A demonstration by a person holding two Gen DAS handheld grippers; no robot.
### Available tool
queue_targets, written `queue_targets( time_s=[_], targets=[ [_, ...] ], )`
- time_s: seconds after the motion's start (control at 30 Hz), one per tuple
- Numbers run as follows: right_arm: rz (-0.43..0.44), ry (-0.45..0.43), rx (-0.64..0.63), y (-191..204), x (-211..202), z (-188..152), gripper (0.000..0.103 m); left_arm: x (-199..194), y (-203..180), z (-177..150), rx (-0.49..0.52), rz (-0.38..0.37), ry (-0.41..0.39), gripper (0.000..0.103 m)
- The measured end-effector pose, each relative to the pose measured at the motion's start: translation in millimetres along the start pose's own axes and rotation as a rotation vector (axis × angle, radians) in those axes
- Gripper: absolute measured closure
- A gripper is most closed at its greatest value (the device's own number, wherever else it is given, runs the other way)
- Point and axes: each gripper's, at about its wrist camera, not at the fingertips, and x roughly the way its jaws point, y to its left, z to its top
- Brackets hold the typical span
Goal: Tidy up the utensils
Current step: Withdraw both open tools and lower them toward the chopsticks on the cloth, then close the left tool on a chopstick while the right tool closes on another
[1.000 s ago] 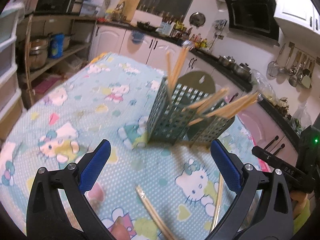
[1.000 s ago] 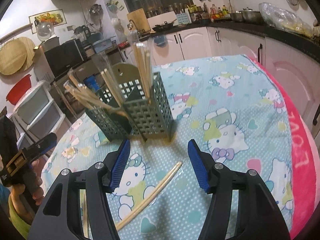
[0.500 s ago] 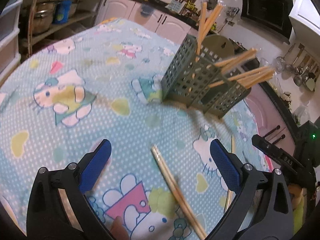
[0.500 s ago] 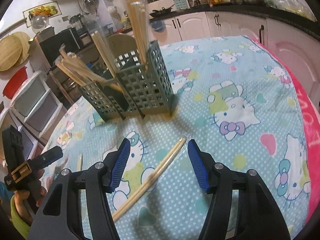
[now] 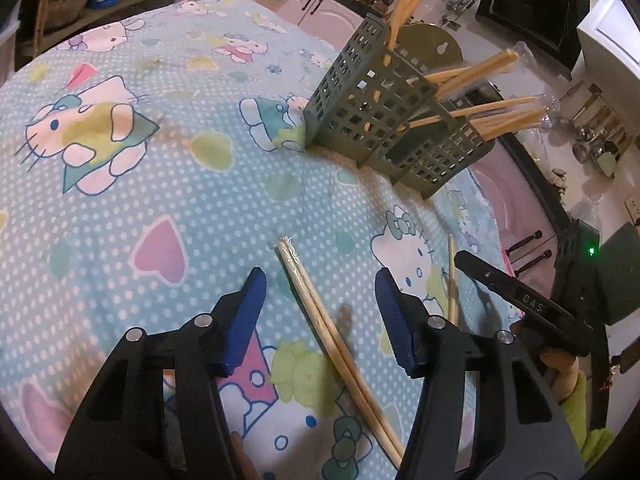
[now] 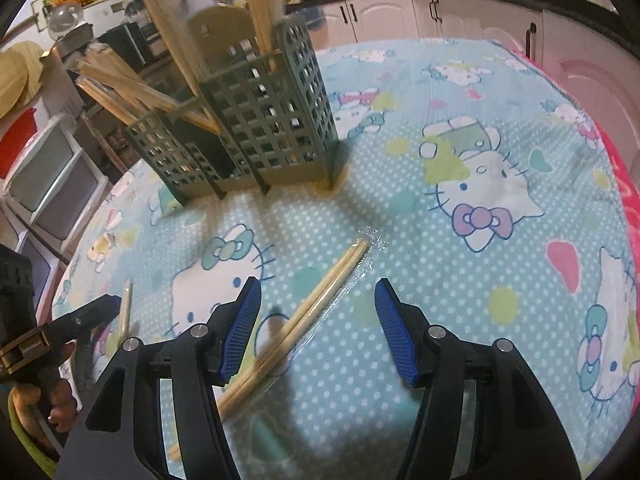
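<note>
A green lattice utensil holder (image 5: 384, 128) stands on the Hello Kitty tablecloth with several wooden chopsticks in it; it also shows in the right wrist view (image 6: 256, 128). A wrapped pair of chopsticks (image 5: 332, 332) lies flat between the fingers of my open left gripper (image 5: 320, 316). My open right gripper (image 6: 318, 328) hovers over the same pair (image 6: 304, 312), which runs diagonally under its left finger. A single chopstick (image 5: 452, 280) lies to the right, also in the right wrist view (image 6: 126, 308).
The table's pink edge (image 6: 624, 184) is at the right. The other gripper shows at each view's side: the right one (image 5: 520, 300) and the left one (image 6: 60, 332). Kitchen cabinets and shelves surround the table.
Both grippers have come down and forward toward the wrapped chopsticks on the cloth. The left gripper's jaws have narrowed around the pair. The pair has not moved.
</note>
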Motion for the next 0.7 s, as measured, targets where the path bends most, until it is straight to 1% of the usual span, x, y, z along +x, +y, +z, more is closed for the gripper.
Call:
queue_targets(
  time_s=[0.23, 0.33, 0.4, 0.5, 0.53, 0.57, 0.6, 0.63, 0.67, 0.7],
  targets=[
    [-0.035, 0.008, 0.005, -1.5, 17.0, 14.3, 0.054, 15.5, -10.5, 9.0, 0.053, 0.068, -0.019, 0.056],
    [-0.085, 0.003, -0.032, 2.5, 25.8, 19.8, 0.062, 22.2, -14.8, 12.7, 0.072, 0.1, -0.026, 0.056],
    [-0.104, -0.004, -0.039, 4.4, 30.2, 23.5, 0.066, 24.6, -17.7, 14.9, 0.088, 0.131, -0.027, 0.06],
    [-0.125, -0.01, -0.053, 4.1, 34.2, 27.6, 0.073, 28.6, -19.7, 17.4, 0.106, 0.182, -0.038, 0.072],
    [-0.13, -0.013, -0.059, 4.1, 35.9, 29.7, 0.075, 30.2, -20.0, 18.2, 0.113, 0.189, -0.042, 0.075],
    [-0.134, -0.015, -0.061, 4.2, 35.9, 30.4, 0.078, 30.7, -20.0, 18.0, 0.117, 0.197, -0.045, 0.079],
    [-0.135, -0.016, -0.066, 4.1, 36.8, 32.0, 0.081, 31.7, -20.4, 18.3, 0.123, 0.207, -0.05, 0.08],
    [-0.134, -0.018, -0.067, 3.5, 37.0, 33.0, 0.083, 31.9, -19.9, 19.0, 0.126, 0.213, -0.052, 0.085],
    [-0.131, -0.02, -0.066, 2.7, 37.0, 34.2, 0.088, 32.1, -18.6, 19.8, 0.122, 0.216, -0.055, 0.089],
    [-0.122, -0.022, -0.061, 1.1, 36.8, 35.7, 0.09, 32.0, -17.0, 20.7, 0.115, 0.216, -0.056, 0.092]
  ],
)
